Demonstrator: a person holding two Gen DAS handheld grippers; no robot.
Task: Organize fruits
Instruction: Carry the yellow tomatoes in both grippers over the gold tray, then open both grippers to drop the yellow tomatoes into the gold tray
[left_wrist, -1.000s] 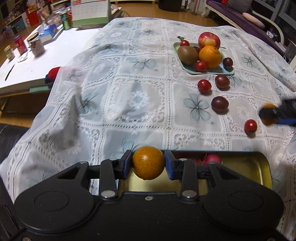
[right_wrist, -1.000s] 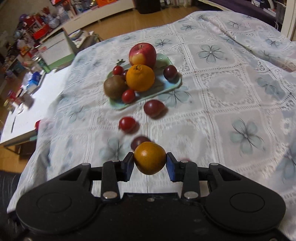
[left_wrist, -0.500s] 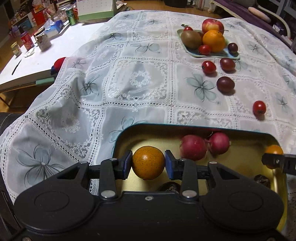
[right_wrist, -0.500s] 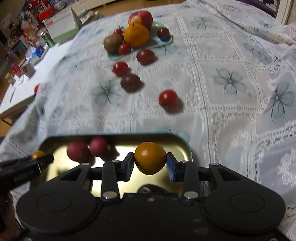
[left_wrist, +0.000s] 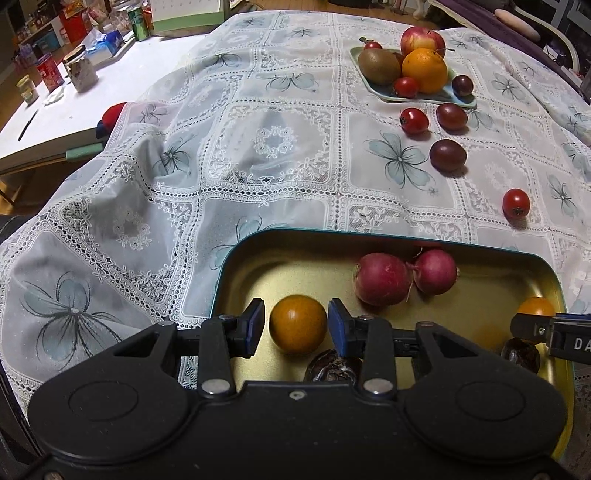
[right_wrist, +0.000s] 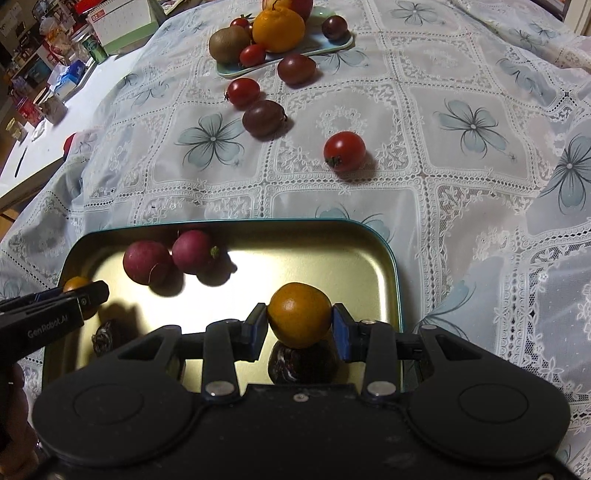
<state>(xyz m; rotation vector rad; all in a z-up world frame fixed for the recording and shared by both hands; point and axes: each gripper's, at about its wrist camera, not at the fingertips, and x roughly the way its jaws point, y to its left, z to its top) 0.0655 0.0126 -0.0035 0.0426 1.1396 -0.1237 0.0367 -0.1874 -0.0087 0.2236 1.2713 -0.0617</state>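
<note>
Left gripper (left_wrist: 296, 325) first: its jaws are opening, and I can see a sliver of gap on each side between the blue pads and the small orange fruit (left_wrist: 297, 324) that sits between them, low over the gold tin tray (left_wrist: 258, 266). Just ahead of it and to the right, two red radishes (left_wrist: 382, 278) lie touching each other against the tray's far wall, and a dark wrinkled fruit (left_wrist: 334, 365) peeks out directly beneath its fingers. On my other side, the right gripper (right_wrist: 299, 320) is clamped on a second orange fruit (right_wrist: 299, 314), both pads pressed against it, hanging over the tray's right half with another dark wrinkled fruit (right_wrist: 295, 363) right below. From the right wrist view I can see the left gripper's fingertip off to the left, over the tray's near-left corner. Beyond the tray's far rim, on the lace tablecloth (right_wrist: 461, 184), a red cherry tomato (right_wrist: 344, 151) lies closest ahead of the right gripper; farther ahead and to the left come a dark tomato (right_wrist: 264, 117), a second red tomato (right_wrist: 243, 91) and another dark tomato (right_wrist: 296, 68). Farthest ahead sits the pale green plate (left_wrist: 428, 99) with a kiwi (left_wrist: 378, 66), an orange (left_wrist: 424, 70) and an apple (left_wrist: 422, 38).
</note>
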